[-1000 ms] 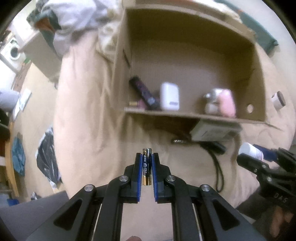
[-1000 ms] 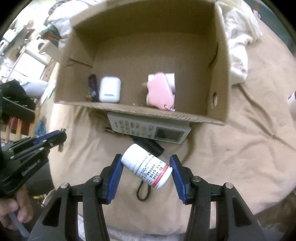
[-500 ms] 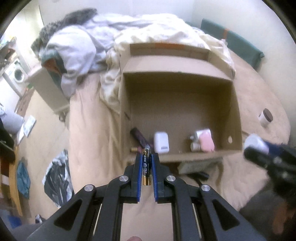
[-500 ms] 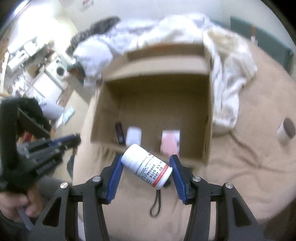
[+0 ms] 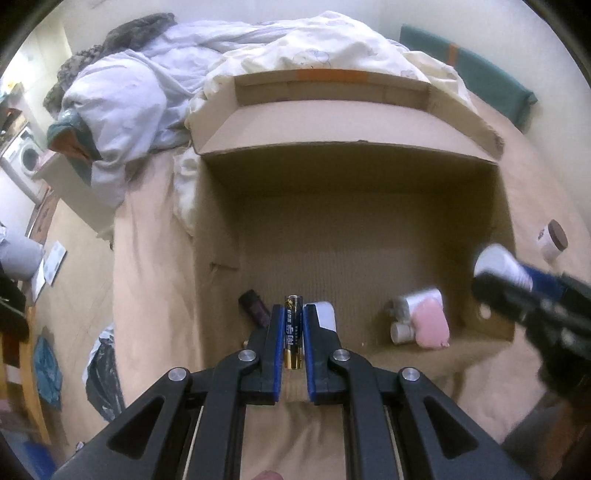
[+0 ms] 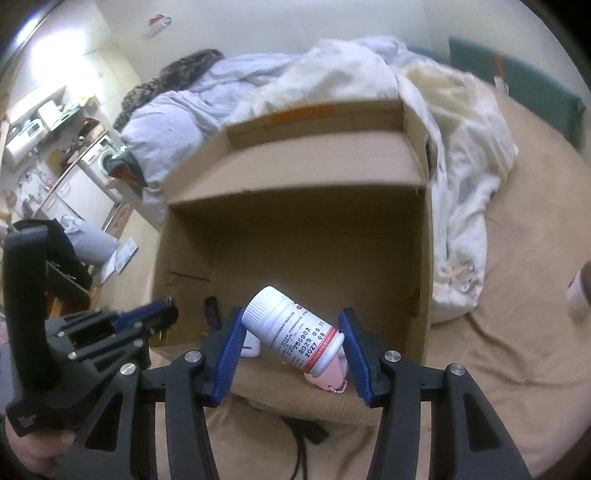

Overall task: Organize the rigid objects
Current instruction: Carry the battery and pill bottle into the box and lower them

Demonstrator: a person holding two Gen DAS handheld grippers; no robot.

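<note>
Battery (image 5: 293, 331) and bottle (image 6: 295, 334), seemingly over box (image 5: 347, 173)

Rumpled bedding (image 5: 229, 62), pale walls (image 6: 258, 26), washing machine (image 5: 27, 162)

A tan-sheeted bed (image 5: 155, 258) carries a cardboard box (image 5: 369, 173), rumpled bedding (image 5: 295, 48) and a small jar (image 5: 552, 240).

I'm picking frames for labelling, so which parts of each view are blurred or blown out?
Left wrist view: the right claw is motion-smeared at the edge, while the black-and-gold battery stays sharp. Right wrist view: the white pill bottle has glare on its cap, and the brown cardboard box has a soft far rim.
</note>
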